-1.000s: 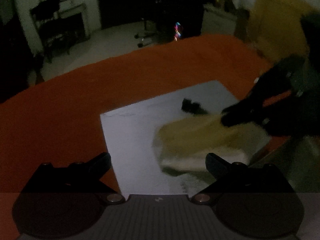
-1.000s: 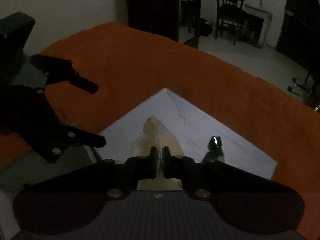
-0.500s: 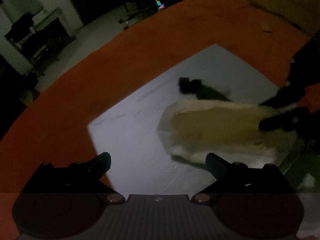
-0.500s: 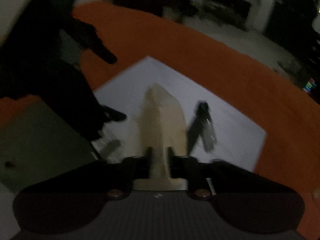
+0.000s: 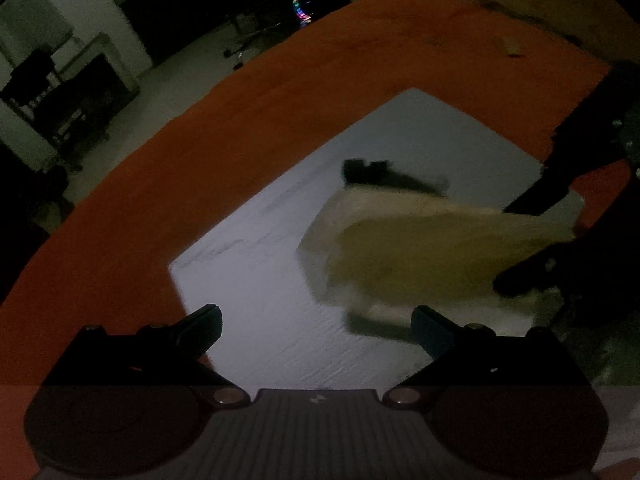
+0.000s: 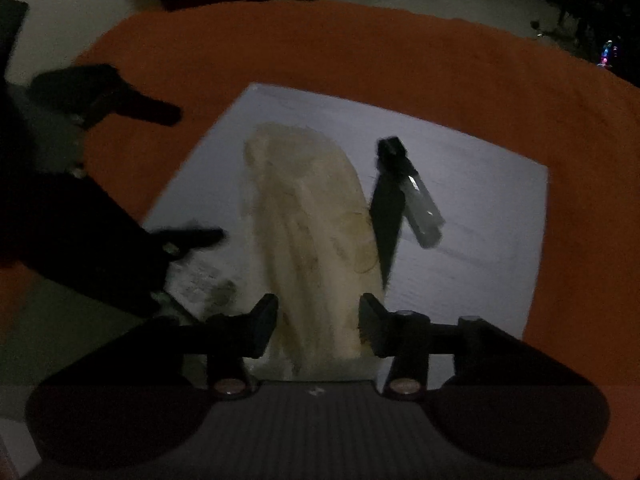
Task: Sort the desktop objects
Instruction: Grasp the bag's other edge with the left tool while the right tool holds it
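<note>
A limp cream-yellow cloth [image 6: 308,216] lies along a white sheet [image 6: 480,200] on the orange-covered table [image 6: 360,48]. My right gripper [image 6: 318,320] is open, and the cloth's near end sits between its parted fingers. Right of the cloth rests a small black object with a clear part [image 6: 390,204]. My left gripper [image 5: 316,320] stands wide open over the sheet's [image 5: 280,280] near corner with nothing between its fingers. In the left wrist view the cloth [image 5: 420,252] stretches towards the right gripper [image 5: 524,240], and the black object [image 5: 384,176] peeks out behind it.
A grey-green surface [image 6: 60,340] borders the sheet on the left gripper's [image 6: 184,174] side. The orange table's edge curves round at the back, with pale floor and dark furniture [image 5: 60,92] beyond it. The scene is dim.
The right gripper's fingers, shut on the cloth a second ago, have parted. The cloth has come down onto the sheet. Both grippers have dipped and rolled, the left one closing in on the sheet.
</note>
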`<state>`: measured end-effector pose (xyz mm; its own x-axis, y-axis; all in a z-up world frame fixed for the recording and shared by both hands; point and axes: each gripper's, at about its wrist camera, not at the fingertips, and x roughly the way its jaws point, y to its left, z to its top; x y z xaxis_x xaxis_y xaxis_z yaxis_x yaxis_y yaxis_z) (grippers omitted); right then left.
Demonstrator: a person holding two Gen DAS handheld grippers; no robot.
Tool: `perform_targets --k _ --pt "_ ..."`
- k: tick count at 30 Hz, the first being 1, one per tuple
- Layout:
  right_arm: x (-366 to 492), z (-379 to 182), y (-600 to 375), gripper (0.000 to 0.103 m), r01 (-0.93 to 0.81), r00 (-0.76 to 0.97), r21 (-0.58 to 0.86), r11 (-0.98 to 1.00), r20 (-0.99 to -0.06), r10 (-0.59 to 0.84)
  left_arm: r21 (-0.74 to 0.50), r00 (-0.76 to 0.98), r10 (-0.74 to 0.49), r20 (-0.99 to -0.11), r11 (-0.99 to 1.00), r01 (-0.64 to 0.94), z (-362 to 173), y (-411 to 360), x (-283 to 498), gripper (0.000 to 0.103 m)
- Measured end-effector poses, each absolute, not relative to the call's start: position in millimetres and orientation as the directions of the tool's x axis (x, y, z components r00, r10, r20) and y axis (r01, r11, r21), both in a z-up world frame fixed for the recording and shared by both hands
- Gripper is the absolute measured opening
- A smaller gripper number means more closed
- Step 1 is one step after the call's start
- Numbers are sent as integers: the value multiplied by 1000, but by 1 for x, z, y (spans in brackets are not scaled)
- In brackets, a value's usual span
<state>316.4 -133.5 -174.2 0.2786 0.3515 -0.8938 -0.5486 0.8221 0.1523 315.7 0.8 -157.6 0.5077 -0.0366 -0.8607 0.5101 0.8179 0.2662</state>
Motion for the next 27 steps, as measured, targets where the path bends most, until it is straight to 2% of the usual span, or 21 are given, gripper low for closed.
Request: perform_targets --k 2,3,7,10,14,19,21,22,23,24,27 --pt "315 -184 -126 16 -565 303 69 822 -909 285 295 533 -11 -846 822 486 -157 6 315 102" --pt "311 -187 -123 6 -595 317 33 803 -908 273 296 542 -18 -840 823 486 -156 8 312 102" --pt "301 -176 -128 3 -656 380 8 755 -861 339 311 587 -69 -807 795 520 -154 14 300 102" --pt "282 -162 -128 2 -751 442 -81 655 -799 408 366 641 -103 -760 748 554 -151 15 290 102" --pt "255 -137 -131 2 -846 451 -149 512 -712 537 413 670 -144 -728 688 597 -151 7 281 102" --pt "236 -117 -132 2 -884 449 -216 415 -639 625 434 702 -195 -685 665 608 -150 -6 273 101" --pt "233 -112 -132 2 -888 447 -220 404 -623 642 443 704 -211 -678 647 621 -152 -10 270 84" --pt "233 -110 -132 2 -885 452 -220 410 -618 643 446 701 -216 -680 637 629 -153 -12 269 52" --pt "232 -109 -132 2 -883 455 -221 413 -615 644 447 692 -216 -689 626 640 -156 -15 268 16" --pt "233 -110 -132 2 -880 461 -221 421 -613 642 448 683 -215 -698 614 650 -159 -17 268 5" --pt "237 -115 -131 2 -873 462 -202 445 -637 617 449 656 -211 -724 578 682 -169 -24 266 3"
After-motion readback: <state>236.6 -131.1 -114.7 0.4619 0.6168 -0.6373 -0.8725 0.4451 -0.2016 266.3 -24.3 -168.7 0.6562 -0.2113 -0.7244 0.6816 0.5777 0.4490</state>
